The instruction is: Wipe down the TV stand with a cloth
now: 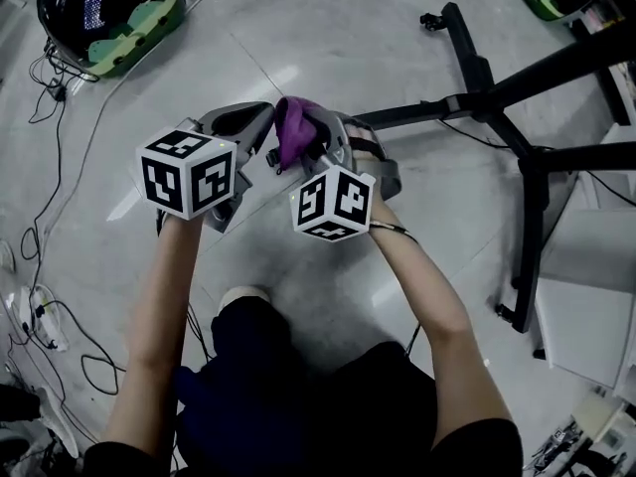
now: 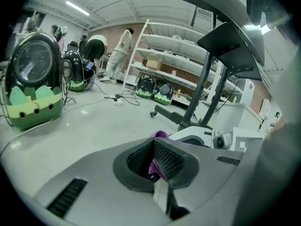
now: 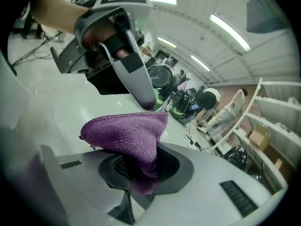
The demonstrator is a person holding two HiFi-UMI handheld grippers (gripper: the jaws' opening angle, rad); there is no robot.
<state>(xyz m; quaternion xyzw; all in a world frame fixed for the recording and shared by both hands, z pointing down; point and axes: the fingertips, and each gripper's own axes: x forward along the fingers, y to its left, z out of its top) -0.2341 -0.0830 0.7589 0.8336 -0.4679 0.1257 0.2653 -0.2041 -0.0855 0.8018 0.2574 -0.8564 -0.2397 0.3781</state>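
Clamping purple cloth (image 3: 124,133), right claw (image 3: 138,167) over open floor (image 1: 328,28); left claw (image 2: 155,161) narrow, beside cloth's edge.

Purple knitted cloth (image 1: 293,127), bunched into a peak, is pinched in the jaws of the right gripper (image 3: 141,168). The black TV stand (image 1: 497,92) stands far right on the floor.
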